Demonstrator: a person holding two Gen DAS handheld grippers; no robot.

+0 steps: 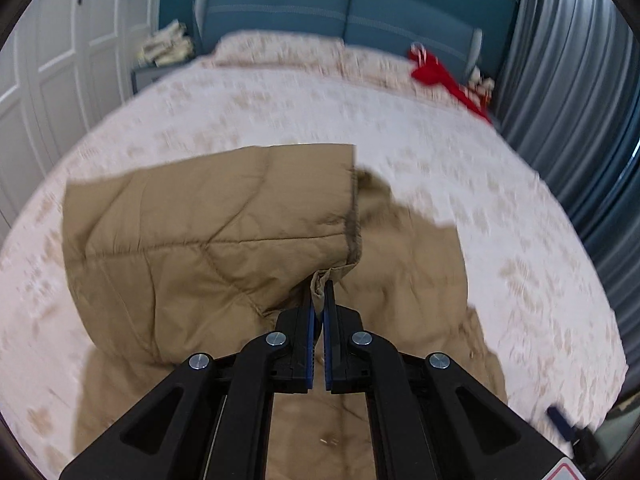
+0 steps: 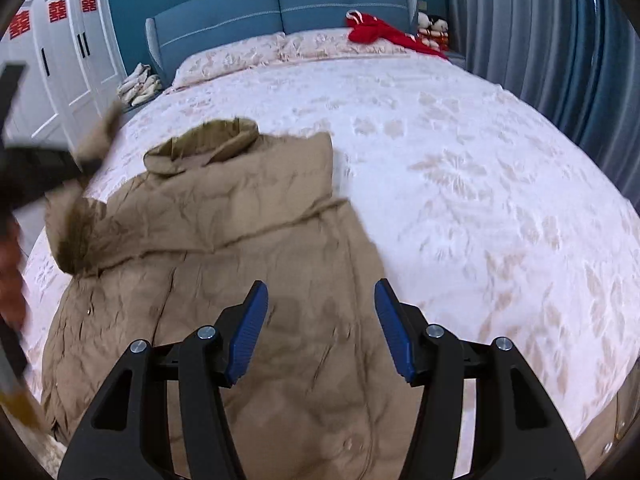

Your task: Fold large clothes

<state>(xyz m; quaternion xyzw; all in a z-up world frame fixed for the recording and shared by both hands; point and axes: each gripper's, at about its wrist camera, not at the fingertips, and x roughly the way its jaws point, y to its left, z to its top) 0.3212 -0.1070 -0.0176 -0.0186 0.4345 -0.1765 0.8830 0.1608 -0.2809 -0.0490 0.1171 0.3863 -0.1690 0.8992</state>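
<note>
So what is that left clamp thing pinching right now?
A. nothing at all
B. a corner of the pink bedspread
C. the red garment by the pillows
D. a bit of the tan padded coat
D: the left gripper has its pads closed on a fold of the tan coat, lifting that part off the bed.

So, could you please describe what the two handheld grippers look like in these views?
Both are alike. The left gripper and the right gripper have black plastic linkage arms joined by round silver bolts, and each finger carries a blue ribbed pad. No cables or sleeves show.
</note>
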